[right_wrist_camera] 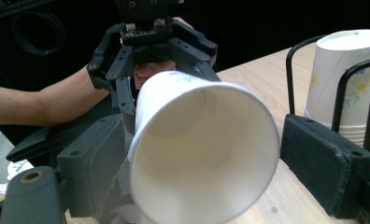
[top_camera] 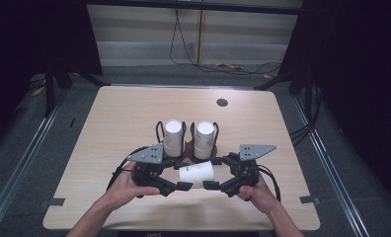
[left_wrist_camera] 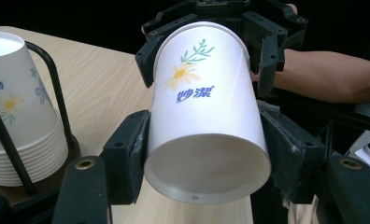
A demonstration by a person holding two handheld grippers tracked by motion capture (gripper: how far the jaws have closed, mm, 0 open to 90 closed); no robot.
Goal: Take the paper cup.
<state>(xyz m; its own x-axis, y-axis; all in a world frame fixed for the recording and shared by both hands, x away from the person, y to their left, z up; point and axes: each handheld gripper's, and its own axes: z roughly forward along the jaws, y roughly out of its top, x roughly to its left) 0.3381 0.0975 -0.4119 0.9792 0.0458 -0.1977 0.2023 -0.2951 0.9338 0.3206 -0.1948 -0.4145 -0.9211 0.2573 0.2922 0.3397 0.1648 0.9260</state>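
Between your two hands, the white paper flower cup [top_camera: 197, 173] lies sideways, your left gripper [top_camera: 183, 185] pinching its bottom end, your right gripper [top_camera: 211, 185] at three o'clock loose around its mouth.

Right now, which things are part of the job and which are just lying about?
Likely in the job: cup, between left gripper and right gripper; left stack and right stack in wire racks.
Lying about: table hole; floor cables.
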